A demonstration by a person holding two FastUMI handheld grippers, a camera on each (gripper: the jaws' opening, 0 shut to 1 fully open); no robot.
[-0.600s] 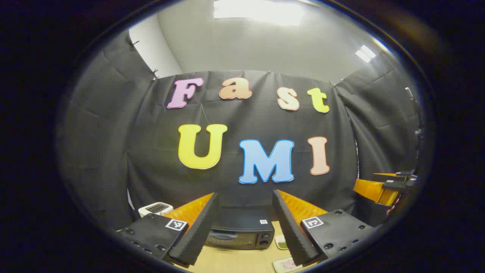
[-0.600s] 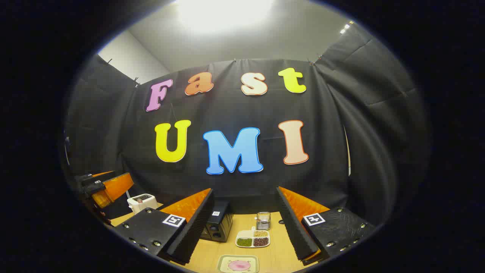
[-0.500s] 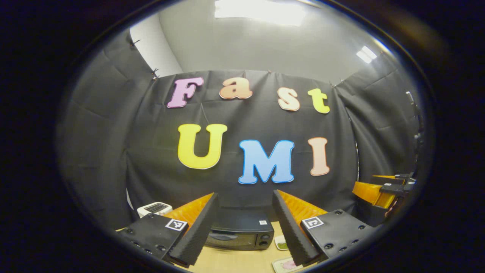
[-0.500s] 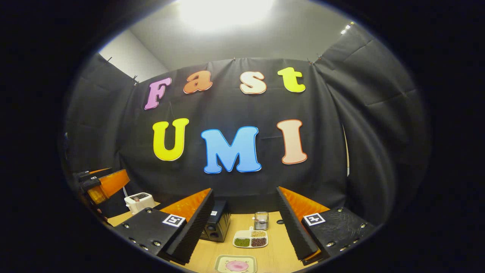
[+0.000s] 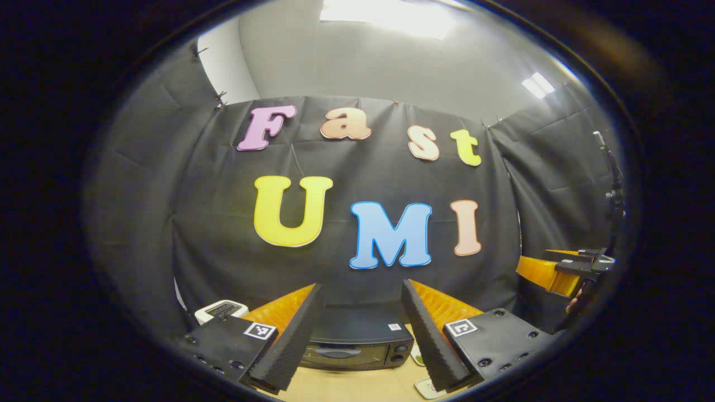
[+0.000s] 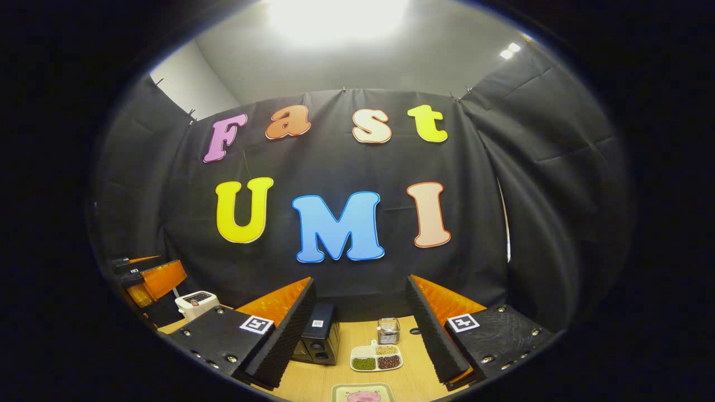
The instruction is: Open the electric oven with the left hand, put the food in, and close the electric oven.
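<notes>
The job is only at its start. The electric oven (image 5: pixel 352 349) sits on the wooden table (image 6: pixel 324 382) with its door shut, so nothing is done yet: the door must be pulled open, the food must go in, and then the door must be closed. In the left gripper view, the left gripper (image 5: pixel 360 335) hangs in the air with its two fingers spread wide and nothing between them. The oven shows right in the gap between those fingers, but farther off and lower down, so they are not touching it. The door handle (image 5: pixel 330 353) is a dark curved bar near the top of the door, and I think the left gripper must go down and forward to reach it. In the right gripper view, the right gripper (image 6: pixel 360 335) is spread wide too and holds nothing. The food, a pink piece on a small plate (image 6: pixel 362 394), lies on the table low between its fingers, close but not touched. Behind it is a tray of beans (image 6: pixel 376 359) with three parts, then a little wire holder (image 6: pixel 387 330). The oven is off to the left there. A white toaster (image 6: pixel 194 302) stands farther left.
</notes>
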